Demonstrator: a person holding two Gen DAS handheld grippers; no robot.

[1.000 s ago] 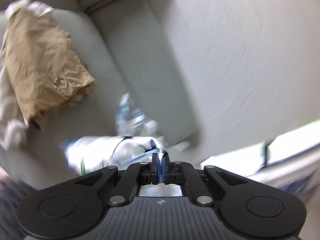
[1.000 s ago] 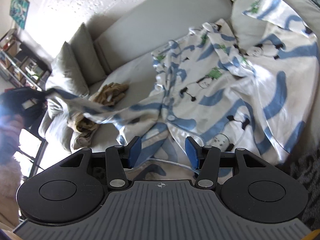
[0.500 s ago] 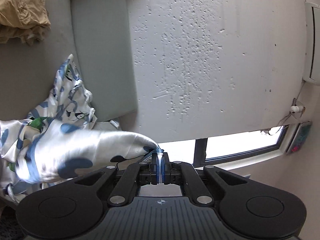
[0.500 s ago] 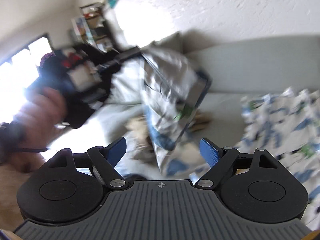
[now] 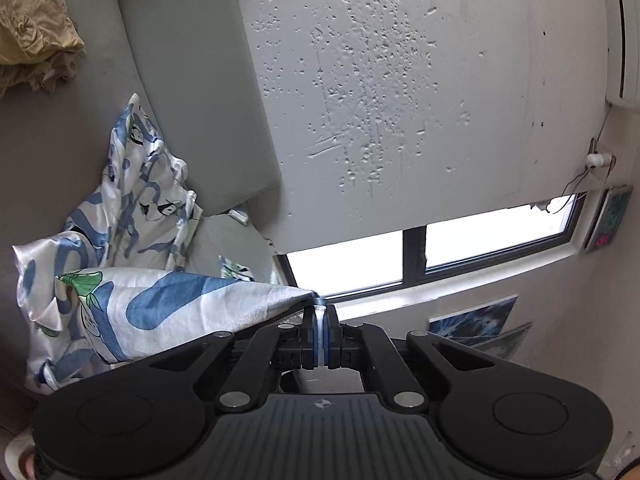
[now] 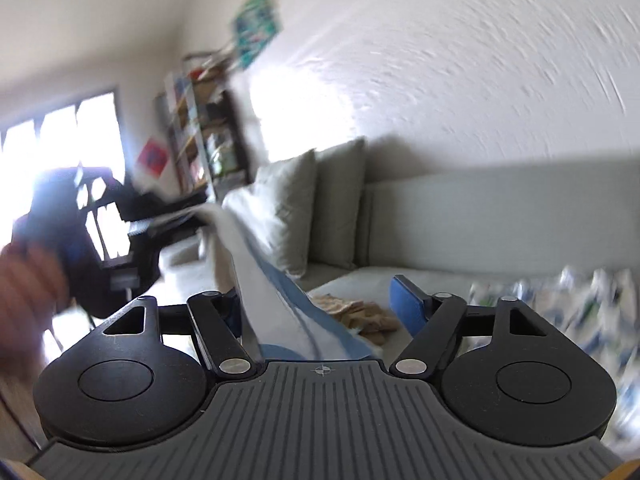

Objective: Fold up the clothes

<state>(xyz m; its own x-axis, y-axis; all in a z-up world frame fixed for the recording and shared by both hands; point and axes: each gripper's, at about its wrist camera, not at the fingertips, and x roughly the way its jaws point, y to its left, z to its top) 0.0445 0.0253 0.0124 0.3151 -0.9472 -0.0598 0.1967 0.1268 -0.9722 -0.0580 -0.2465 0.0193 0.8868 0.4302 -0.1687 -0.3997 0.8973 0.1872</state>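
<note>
A satiny white garment with blue swirls and cartoon prints [image 5: 172, 304] hangs from my left gripper [image 5: 320, 312], which is shut on a corner of its edge. The rest of it trails down onto the grey sofa [image 5: 192, 80]. In the right wrist view a taut strip of the same garment [image 6: 272, 292] runs from the blurred left gripper [image 6: 192, 208], held in a person's hand [image 6: 24, 280], down between the fingers of my right gripper [image 6: 320, 302]. The right jaws are closing, and their blue pads stand clear of the cloth. More of the garment [image 6: 560, 304] lies on the seat at right.
A crumpled tan garment [image 5: 36, 40] lies on the sofa seat [image 6: 356, 316]. Two grey cushions [image 6: 296, 208] lean in the sofa's corner, with a cluttered shelf [image 6: 204, 128] behind. A rough white wall and a window [image 5: 440, 248] fill the left wrist view.
My left gripper swung up from the sofa toward the wall and window, lifting the garment corner. My right gripper rose and rolled, opened wide, then narrowed with the cloth strip between its fingers.
</note>
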